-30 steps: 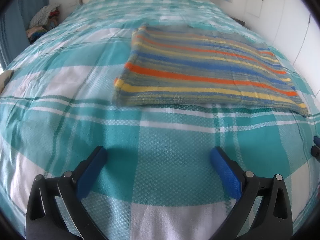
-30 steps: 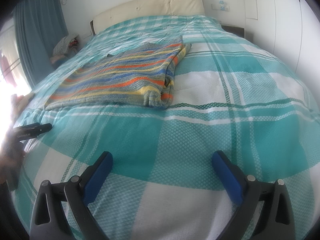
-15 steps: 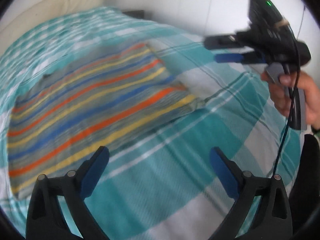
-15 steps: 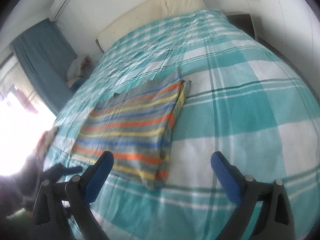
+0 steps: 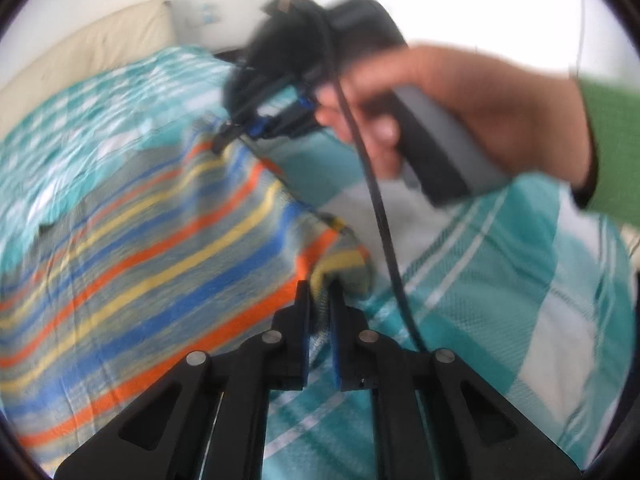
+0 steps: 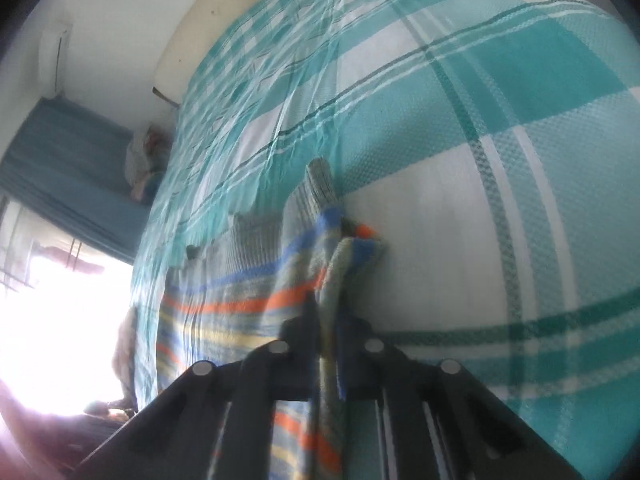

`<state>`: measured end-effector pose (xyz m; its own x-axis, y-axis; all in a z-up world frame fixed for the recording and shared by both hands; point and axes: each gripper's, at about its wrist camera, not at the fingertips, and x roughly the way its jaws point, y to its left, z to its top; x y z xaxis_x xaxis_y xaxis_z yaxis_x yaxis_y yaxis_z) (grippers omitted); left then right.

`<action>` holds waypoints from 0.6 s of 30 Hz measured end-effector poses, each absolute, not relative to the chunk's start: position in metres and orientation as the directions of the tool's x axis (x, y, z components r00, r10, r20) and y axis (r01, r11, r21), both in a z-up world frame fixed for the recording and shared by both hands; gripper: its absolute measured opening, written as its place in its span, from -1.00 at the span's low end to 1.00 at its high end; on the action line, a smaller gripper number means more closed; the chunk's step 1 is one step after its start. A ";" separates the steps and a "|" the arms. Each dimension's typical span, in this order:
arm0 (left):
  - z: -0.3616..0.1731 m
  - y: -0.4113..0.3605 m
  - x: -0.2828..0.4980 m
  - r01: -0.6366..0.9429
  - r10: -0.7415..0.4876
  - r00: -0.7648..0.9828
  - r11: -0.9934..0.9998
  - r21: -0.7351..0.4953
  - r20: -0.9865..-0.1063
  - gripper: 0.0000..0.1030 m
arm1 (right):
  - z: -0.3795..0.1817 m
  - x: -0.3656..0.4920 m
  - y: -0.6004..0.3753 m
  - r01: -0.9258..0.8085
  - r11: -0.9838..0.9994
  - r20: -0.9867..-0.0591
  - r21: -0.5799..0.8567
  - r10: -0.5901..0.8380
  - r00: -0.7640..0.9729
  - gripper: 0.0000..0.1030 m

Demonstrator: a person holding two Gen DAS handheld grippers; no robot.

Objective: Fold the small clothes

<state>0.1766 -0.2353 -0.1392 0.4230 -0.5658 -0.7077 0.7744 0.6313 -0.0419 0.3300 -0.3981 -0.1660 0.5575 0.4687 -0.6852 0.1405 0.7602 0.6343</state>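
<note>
A folded striped sweater (image 5: 160, 240), grey with orange, blue and yellow bands, lies on the bed. My left gripper (image 5: 319, 288) is shut on its near right corner, and the cloth bunches between the jaws. My right gripper (image 6: 329, 312) is shut on the sweater's (image 6: 248, 292) far right corner and lifts that edge a little. In the left wrist view the right gripper (image 5: 240, 130) shows further back, held by a hand (image 5: 460, 108). The frames are blurred by motion.
The bed has a teal and white plaid cover (image 6: 500, 140) and a cream headboard (image 5: 80, 52). A black cable (image 5: 380, 208) hangs from the right gripper across the left view. A blue curtain (image 6: 68, 168), a bright window and a pile of clothes (image 6: 144, 160) are at the left.
Both grippers were open above the bed. They have moved to the sweater's right edge and shut on its two corners.
</note>
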 end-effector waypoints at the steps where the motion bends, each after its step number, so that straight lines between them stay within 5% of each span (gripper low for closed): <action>1: -0.131 -0.219 0.180 0.751 -0.584 0.434 0.655 -0.083 -0.686 -0.88 | -0.159 0.332 -0.390 0.124 0.763 -0.674 0.634 0.467 0.572 -0.85; 8: -0.087 -0.078 0.185 0.562 -0.613 0.540 0.773 -0.295 -0.577 -0.91 | -0.085 0.352 -0.287 -0.110 0.780 -0.592 0.616 0.551 0.588 -0.85; 18: -0.123 0.038 0.195 0.294 -0.463 0.599 0.886 -0.359 -0.653 -0.90 | -0.102 0.411 -0.080 -0.268 0.808 -0.666 0.524 0.586 0.462 -0.85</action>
<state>0.1951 0.0380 -0.1228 0.5989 -0.4634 -0.6532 0.2943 0.8859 -0.3586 0.4111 -0.0799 -0.1021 0.4616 0.5856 -0.6663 -0.2682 0.8081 0.5245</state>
